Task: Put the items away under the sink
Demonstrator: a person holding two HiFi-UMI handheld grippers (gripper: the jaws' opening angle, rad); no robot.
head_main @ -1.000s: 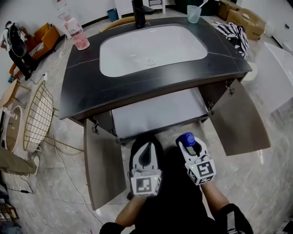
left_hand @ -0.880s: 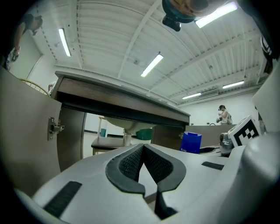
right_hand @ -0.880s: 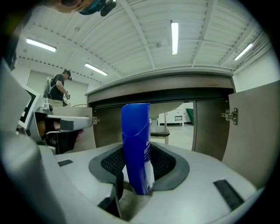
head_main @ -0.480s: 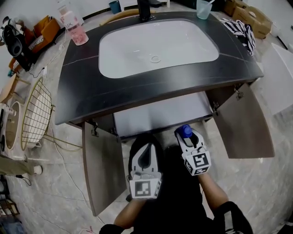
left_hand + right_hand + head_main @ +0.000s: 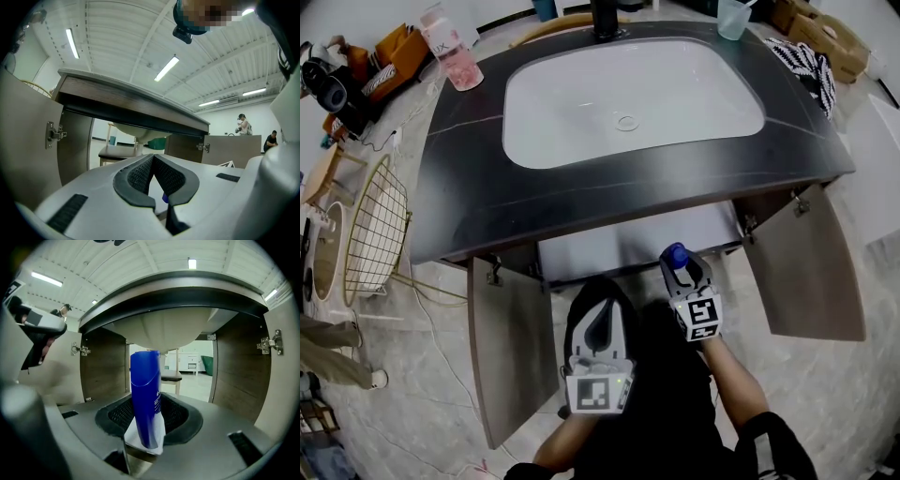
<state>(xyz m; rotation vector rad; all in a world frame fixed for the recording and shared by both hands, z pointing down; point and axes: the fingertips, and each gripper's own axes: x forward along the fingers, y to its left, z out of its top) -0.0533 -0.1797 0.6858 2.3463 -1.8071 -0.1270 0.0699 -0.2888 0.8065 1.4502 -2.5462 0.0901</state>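
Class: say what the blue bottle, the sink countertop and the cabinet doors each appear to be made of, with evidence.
Blue bottle: probably plastic, smooth with a soft sheen. Countertop: dark stone or stone-look, matte, faint pale veins. Cabinet doors: wood veneer or laminate, matte brown grain.

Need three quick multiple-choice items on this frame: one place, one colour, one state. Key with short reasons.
1. Where does the pink bottle stand?
A. in the basin
B. on the counter's far left corner
C. on the floor

2. What colour is the bottle in the right tongs?
A. green
B. blue
C. red

3. How are the doors?
A. both shut
B. one open
C. both open

Key:
1 B, it stands on the dark top, left of the basin.
2 B, the right gripper view shows it blue between the pads.
3 C, both swing outward in the head view.
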